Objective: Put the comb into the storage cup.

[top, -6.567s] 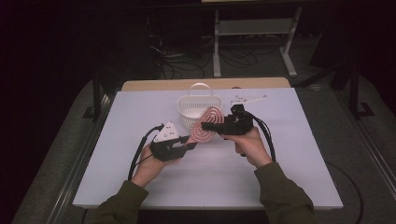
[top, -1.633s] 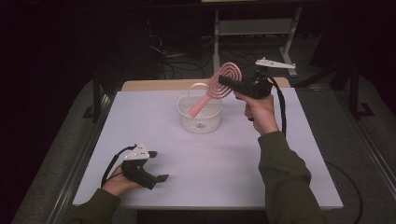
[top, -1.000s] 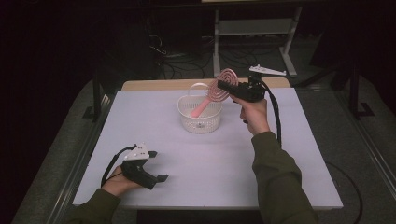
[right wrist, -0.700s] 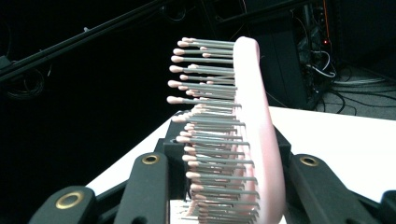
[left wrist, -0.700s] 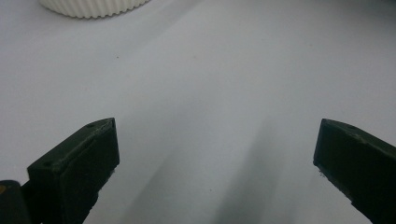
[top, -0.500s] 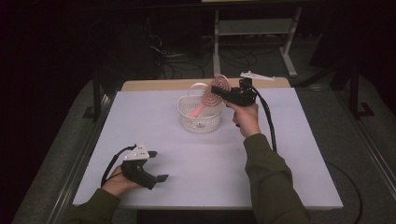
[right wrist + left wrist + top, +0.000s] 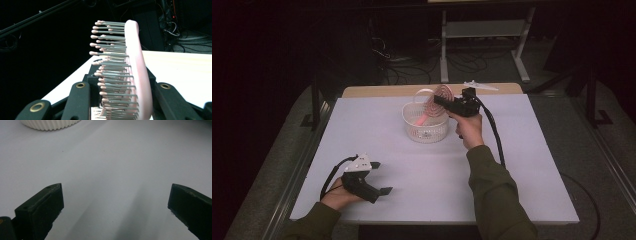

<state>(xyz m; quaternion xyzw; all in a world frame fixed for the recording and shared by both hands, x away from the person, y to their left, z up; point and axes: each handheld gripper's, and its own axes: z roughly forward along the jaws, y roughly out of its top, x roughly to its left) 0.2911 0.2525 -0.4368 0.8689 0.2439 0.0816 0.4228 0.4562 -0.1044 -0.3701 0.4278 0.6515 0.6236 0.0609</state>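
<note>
A pink hairbrush (image 7: 443,94) with a round spiral head is tilted over a white ribbed basket (image 7: 426,129), its handle pointing down into the basket. My right gripper (image 7: 439,100) is shut on the brush head at the basket's right rim. In the right gripper view the brush (image 7: 136,62) stands edge-on between the jaws, with its bristles facing left and the right gripper (image 7: 120,100) clamped around it. My left gripper (image 7: 381,177) rests on the white table (image 7: 512,165) at the near left, open, with nothing in it. The left gripper (image 7: 115,205) faces bare table, with the basket (image 7: 47,123) far ahead.
A wooden strip (image 7: 382,91) runs along the table's far edge. Behind it on the dark floor stand a metal rack (image 7: 484,30) and cables (image 7: 407,62). The right gripper's cable (image 7: 494,135) trails down beside the forearm.
The right gripper has come down and to the left with the brush, from high above the far edge to the basket's rim. The handle now dips into the basket. The left gripper stayed put.
</note>
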